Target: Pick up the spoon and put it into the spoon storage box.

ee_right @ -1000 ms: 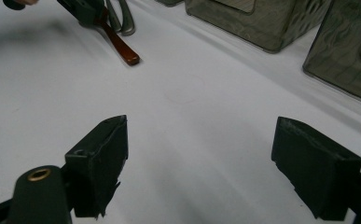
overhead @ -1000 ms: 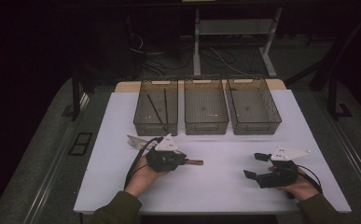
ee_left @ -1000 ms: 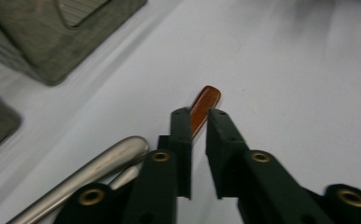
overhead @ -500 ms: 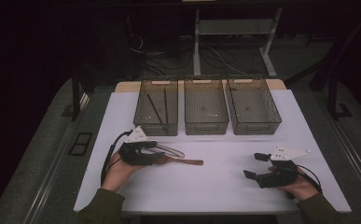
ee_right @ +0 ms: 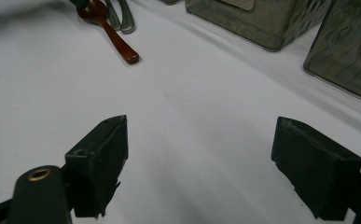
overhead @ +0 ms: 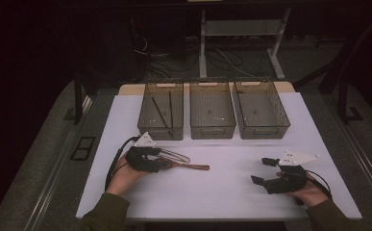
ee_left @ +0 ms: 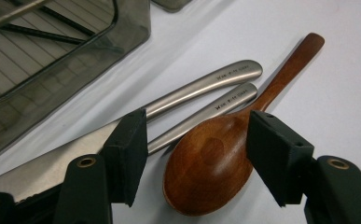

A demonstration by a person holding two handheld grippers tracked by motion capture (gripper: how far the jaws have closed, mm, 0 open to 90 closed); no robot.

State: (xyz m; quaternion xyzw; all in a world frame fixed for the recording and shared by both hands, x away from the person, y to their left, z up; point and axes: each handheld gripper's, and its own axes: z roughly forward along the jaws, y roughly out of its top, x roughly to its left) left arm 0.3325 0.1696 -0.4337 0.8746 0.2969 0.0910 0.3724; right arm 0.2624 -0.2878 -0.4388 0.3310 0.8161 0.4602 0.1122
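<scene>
A wooden spoon (ee_left: 211,158) lies flat on the white table (overhead: 222,192), its handle (overhead: 195,167) pointing right. Two metal cutlery handles (ee_left: 206,86) lie beside it, and a flat metal blade (ee_left: 43,163) runs under my left jaw. My left gripper (ee_left: 197,158) is open; its jaws have just been opening, and the spoon's bowl lies between them, loose on the table. In the high view the left gripper (overhead: 162,163) is at the left of the table. At the right, my right gripper (overhead: 263,171) hovers open over bare table, nothing between its jaws (ee_right: 199,158).
Three smoky clear bins stand in a row at the back: the left bin (overhead: 147,130) holds thin dark sticks, next to it are the middle bin (overhead: 212,132) and the right bin (overhead: 263,131). Dark floor, cables and a table frame lie beyond.
The left hand has slid to the left across the table and its jaws have spread apart. The spoon and metal cutlery now lie uncovered. The right hand has kept still.
</scene>
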